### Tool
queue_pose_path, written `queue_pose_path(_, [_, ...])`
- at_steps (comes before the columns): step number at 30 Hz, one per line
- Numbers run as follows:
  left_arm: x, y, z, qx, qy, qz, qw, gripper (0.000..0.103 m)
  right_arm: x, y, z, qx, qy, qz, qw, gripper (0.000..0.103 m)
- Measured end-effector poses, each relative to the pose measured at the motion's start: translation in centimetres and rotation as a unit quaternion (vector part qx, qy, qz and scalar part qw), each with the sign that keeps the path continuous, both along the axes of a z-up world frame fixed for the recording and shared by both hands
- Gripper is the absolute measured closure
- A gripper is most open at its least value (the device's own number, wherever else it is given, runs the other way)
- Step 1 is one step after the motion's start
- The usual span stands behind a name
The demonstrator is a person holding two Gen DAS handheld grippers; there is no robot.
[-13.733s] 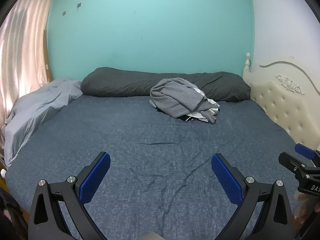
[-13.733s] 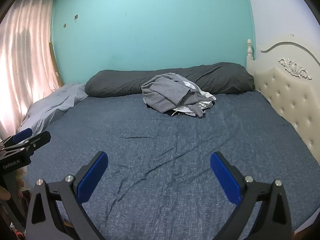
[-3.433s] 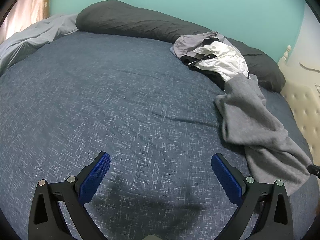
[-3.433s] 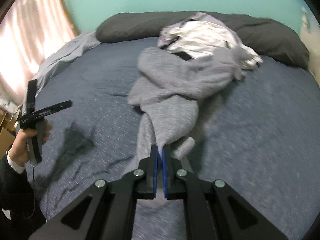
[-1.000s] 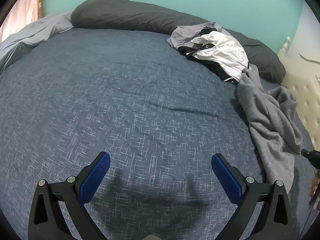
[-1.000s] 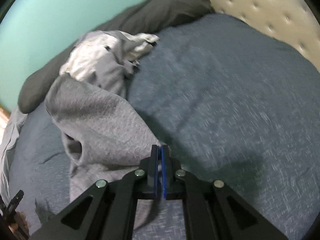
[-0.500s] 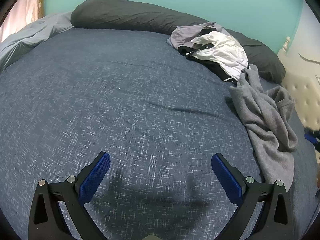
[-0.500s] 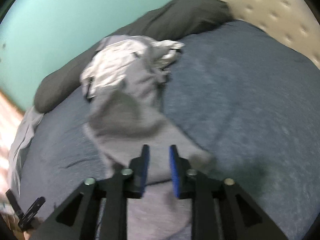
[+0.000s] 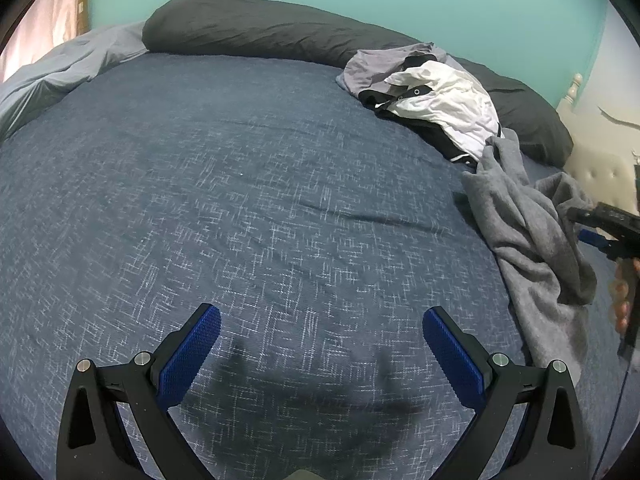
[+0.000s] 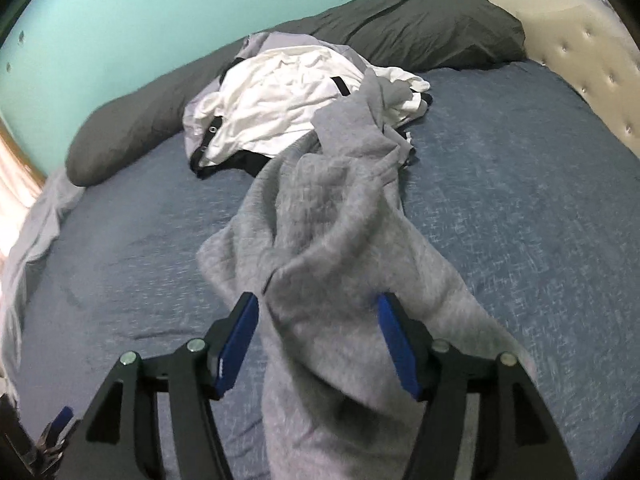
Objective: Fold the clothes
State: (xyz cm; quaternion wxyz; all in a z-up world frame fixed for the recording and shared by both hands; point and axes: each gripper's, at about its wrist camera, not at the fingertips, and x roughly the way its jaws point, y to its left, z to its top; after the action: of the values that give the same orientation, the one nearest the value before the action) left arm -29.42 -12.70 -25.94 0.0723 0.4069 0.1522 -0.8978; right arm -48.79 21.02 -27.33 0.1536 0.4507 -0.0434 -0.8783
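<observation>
A grey sweatshirt (image 10: 340,248) lies crumpled in a long strip on the dark blue bed sheet (image 10: 520,184). My right gripper (image 10: 318,344) hovers over its near end with the jaws opening; the cloth lies loose between the blue pads, which do not press it. In the left wrist view the grey sweatshirt (image 9: 532,232) lies at the right, with the right gripper (image 9: 600,224) beside it in a hand. A white and black garment (image 10: 280,100) lies heaped behind it. My left gripper (image 9: 322,354) is open over bare sheet with nothing between its fingers.
A long dark grey pillow (image 9: 260,36) runs along the turquoise wall. A pale grey blanket (image 9: 60,68) is bunched at the bed's left side. A cream tufted headboard (image 10: 580,40) stands at the right. A lilac-grey garment (image 9: 376,68) lies under the white one.
My right gripper was shut on the grey sweatshirt a second ago and has opened, letting the cloth drop onto the sheet, while it swung sideways. The left gripper has not moved.
</observation>
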Motion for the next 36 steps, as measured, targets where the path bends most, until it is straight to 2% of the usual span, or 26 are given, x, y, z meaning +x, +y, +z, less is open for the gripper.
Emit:
queue_pose_path(4, [0.0, 0.3, 0.2, -0.001, 0.002, -0.003, 1.0, 0.0, -0.8, -0.3, -0.7, 0.014, 0.007, 0.012, 1.0, 0.082])
queue_pose_path(6, [0.0, 0.5, 0.4, -0.003, 0.004, -0.005, 1.0, 0.0, -0.6, 0.3, -0.4, 0.003, 0.018, 0.014, 1.0, 0.092])
queue_pose_path(7, [0.0, 0.6, 0.6, -0.004, 0.004, -0.007, 1.0, 0.0, -0.3, 0.5, 0.0, 0.0, 0.025, 0.015, 1.0, 0.094])
queue_pose_path(15, [0.7, 3.2, 3.0, -0.014, 0.03, -0.047, 0.9983, 0.0, 3.9, 2.9, 5.4, -0.052, 0.076, 0.066, 0.994, 0.098])
queue_pose_path(21, [2.3, 5.8, 5.7, 0.006, 0.055, -0.067, 0.9962, 0.0, 8.5, 3.8, 10.9, -0.067, 0.115, 0.105, 0.985, 0.099])
queue_pose_path(25, [3.8, 7.2, 8.1, 0.005, 0.07, -0.081, 0.9942, 0.0, 11.6, 4.2, 14.2, -0.062, 0.14, 0.129, 0.98, 0.1])
queue_pose_path(36, [9.0, 8.5, 16.3, -0.016, 0.112, -0.098, 0.9887, 0.0, 20.9, 7.1, 23.6, -0.095, 0.213, 0.173, 0.957, 0.1])
